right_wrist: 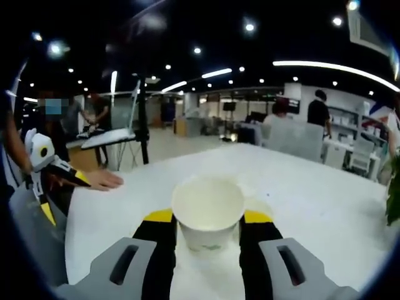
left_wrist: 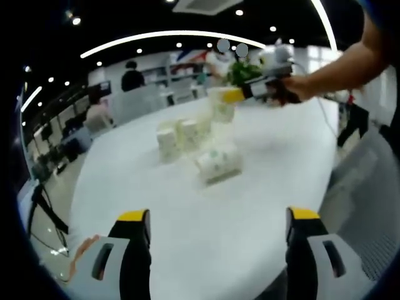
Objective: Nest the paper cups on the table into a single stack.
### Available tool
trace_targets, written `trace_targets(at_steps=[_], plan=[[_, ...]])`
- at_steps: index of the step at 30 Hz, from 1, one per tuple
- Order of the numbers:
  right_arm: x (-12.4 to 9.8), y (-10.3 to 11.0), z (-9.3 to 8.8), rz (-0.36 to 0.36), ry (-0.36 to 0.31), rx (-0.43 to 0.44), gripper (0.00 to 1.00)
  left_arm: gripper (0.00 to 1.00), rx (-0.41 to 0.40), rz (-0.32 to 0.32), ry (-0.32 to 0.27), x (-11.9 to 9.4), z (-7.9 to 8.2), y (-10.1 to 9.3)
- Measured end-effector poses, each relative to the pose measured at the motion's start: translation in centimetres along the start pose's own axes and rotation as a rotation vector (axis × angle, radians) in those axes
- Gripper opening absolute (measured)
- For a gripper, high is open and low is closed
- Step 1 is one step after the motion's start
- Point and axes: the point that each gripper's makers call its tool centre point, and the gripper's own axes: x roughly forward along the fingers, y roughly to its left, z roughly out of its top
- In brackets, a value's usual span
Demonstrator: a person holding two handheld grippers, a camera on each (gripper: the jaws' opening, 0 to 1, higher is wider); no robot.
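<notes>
Right gripper (right_wrist: 207, 225) has its fingers clamped on one paper cup (right_wrist: 208, 212), mouth up, raised above the white desk (right_wrist: 325, 200); in the left gripper view that gripper (left_wrist: 232, 95) hangs over the far part of the desk with the cup (left_wrist: 222, 103) above the standing cups (left_wrist: 181, 137). A toppled cup stack (left_wrist: 219, 164) lies on its side nearer, right of them. Left gripper (left_wrist: 219, 234) sits low at the near edge, fingers spread wide, nothing between them. Step in hand looks like dropping the held cup into an upright one: keep it vertical, centre rim over rim, lower slowly, release only once seated; squeezing harder risks crushing the paper.
</notes>
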Motion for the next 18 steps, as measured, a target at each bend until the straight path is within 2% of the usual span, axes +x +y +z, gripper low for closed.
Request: trace_targets(at_steps=[2,5,18], plan=[[-0.1,0.3,0.2,0.006,-0.003,-0.001,0.36,0.89,-0.003,0.001,-0.002,-0.1,0.1,0.0],[-0.4,0.9,0.4,0.015,-0.006,-0.005,0.36,0.99,0.007,0.032,-0.01,-0.2,0.4,0.4],[-1.2,2.7,1.7,0.052,-0.024,-0.02,0.36,0.99,-0.019,0.021,-0.007,-0.3,0.3,0.1]])
